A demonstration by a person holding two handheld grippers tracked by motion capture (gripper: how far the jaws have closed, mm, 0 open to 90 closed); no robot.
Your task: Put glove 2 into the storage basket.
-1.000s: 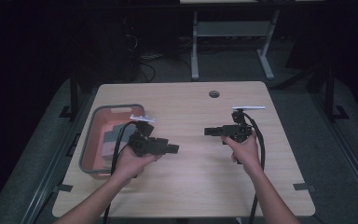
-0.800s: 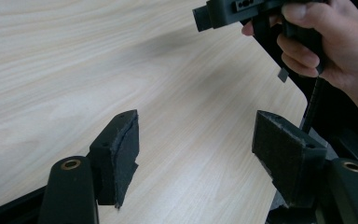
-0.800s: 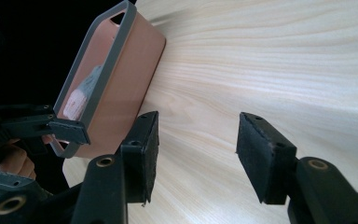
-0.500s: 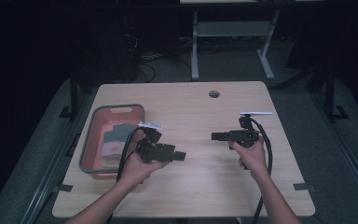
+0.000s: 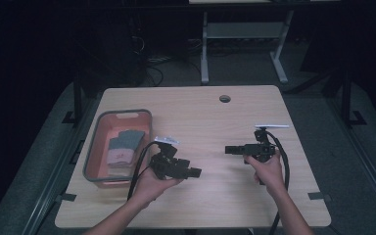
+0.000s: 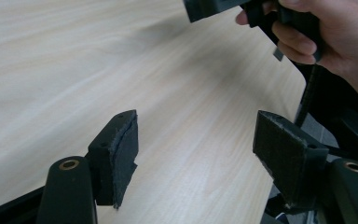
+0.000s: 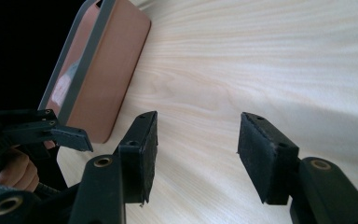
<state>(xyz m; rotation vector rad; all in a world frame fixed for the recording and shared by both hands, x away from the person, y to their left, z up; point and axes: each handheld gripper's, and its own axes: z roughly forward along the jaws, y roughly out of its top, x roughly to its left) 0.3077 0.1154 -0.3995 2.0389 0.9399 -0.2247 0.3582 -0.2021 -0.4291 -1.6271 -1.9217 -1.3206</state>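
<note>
Item: left gripper (image 5: 192, 172), right gripper (image 5: 231, 149), jaws open, empty, mid-frame, facing. Bin (image 5: 94, 161) lower left. Risk: my jaws colliding over bare table (image 5: 215, 196).

Light wood table (image 5: 191, 117) sitting at centre of dim room, round grommet hole (image 5: 224, 98) showing near far edge. Orange bin (image 5: 101, 147) with grey rim resting on table's left side, holding dark green and pinkish folded cloths (image 5: 122, 147). Grey metal frame (image 5: 240, 44) of second table standing on floor beyond. Black cables (image 5: 152, 68) lying tangled on floor behind table. Grey floor mat (image 5: 352, 147) spreading under table.
</note>
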